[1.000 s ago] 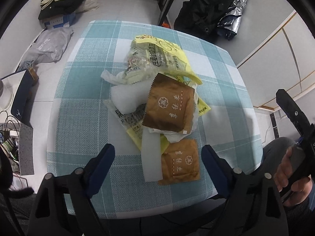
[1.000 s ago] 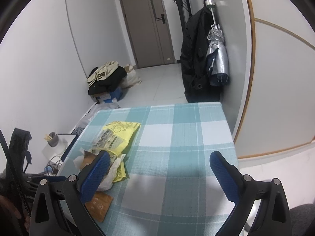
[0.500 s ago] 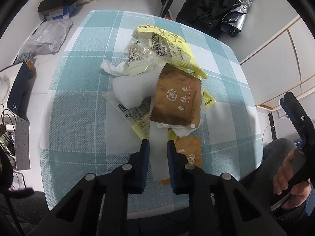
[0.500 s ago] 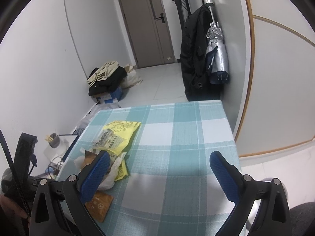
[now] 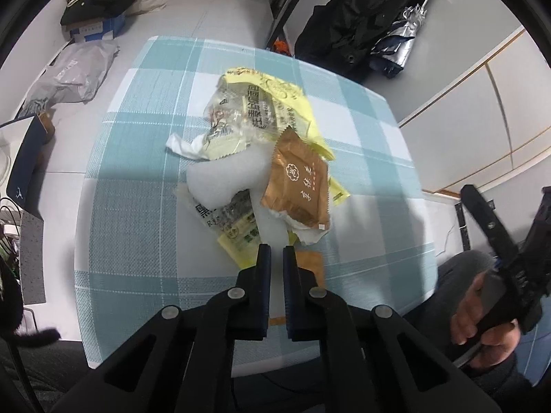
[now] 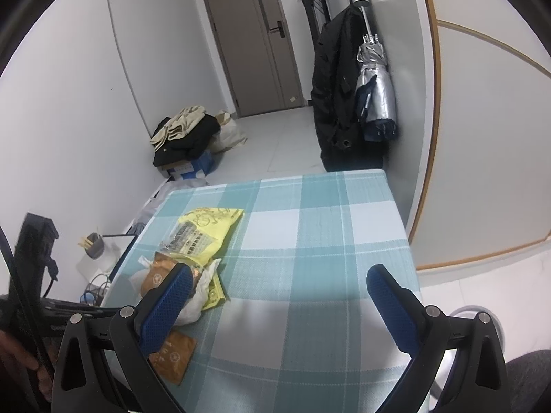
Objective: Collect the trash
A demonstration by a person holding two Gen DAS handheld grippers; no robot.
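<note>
Left claw [image 5: 276, 253] pinching a white foam strip [image 5: 272, 222] among crumpled yellow and brown wrappers [image 5: 299, 186], checked surface [image 5: 137, 186], right claw [image 6: 279, 304] spread wide.

A black coat [image 6: 339, 96] and a folded silver umbrella [image 6: 373, 93] were hung on the wall beside a grey door [image 6: 253, 44]. Clothes [image 6: 186, 130] were piled on a blue box [image 6: 193, 168] on the floor. A checked tablecloth [image 6: 310, 241] was noted.
</note>
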